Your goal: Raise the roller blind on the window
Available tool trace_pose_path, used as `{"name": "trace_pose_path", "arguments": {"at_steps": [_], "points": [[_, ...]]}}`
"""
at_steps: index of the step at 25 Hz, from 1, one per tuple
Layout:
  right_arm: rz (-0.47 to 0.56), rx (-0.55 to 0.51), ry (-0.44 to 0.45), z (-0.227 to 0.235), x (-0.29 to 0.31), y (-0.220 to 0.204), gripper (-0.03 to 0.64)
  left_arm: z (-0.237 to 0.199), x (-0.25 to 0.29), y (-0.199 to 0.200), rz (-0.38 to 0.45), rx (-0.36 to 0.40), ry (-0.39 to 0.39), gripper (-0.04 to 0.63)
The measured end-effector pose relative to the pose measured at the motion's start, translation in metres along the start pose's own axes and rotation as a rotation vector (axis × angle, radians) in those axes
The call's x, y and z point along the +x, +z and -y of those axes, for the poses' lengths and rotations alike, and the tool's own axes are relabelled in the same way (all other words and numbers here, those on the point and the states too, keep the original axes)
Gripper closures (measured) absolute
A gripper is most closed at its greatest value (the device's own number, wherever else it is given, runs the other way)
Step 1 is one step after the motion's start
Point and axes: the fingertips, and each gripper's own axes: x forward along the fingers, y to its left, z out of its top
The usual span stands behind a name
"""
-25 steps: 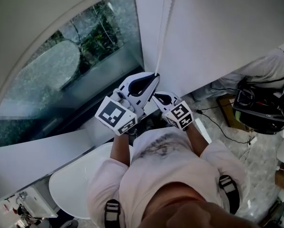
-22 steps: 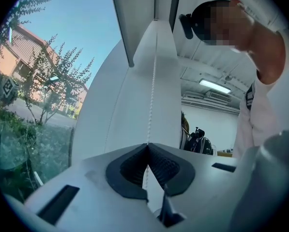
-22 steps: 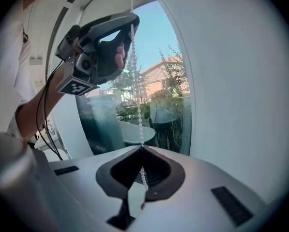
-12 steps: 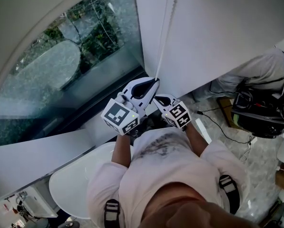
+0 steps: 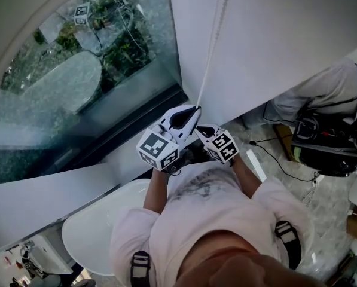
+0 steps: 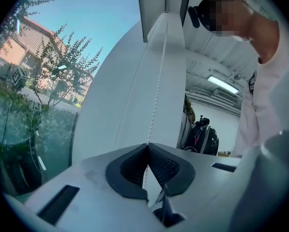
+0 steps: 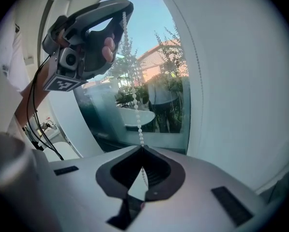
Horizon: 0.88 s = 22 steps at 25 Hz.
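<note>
Roller blind (image 5: 274, 40) covers the right part of the window (image 5: 76, 82), and its bead chain (image 5: 209, 58) drops along the blind's left edge to both grippers, which sit close in front of the person's chest. The left gripper (image 5: 195, 108) has its fingers pinched fully together on the chain and is the higher of the two. The right gripper (image 5: 197, 128) is just below, tips also clamped tight on the same chain, which runs straight up to the left one.
</note>
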Motion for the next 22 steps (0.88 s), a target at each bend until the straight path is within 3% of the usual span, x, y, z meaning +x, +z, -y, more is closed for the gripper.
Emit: {"name": "trace_pose_path", "arguments": {"at_steps": [13, 22], "points": [[-0.060, -0.011, 0.005, -0.002, 0.007, -0.021, 0.555, -0.002, 0.003, -0.022, -0.009, -0.010, 0.017, 0.588], [0.036, -0.026, 0.083, -0.020, -0.008, 0.001, 0.549, -0.006, 0.002, -0.020, -0.006, 0.000, 0.030, 0.588]]}}
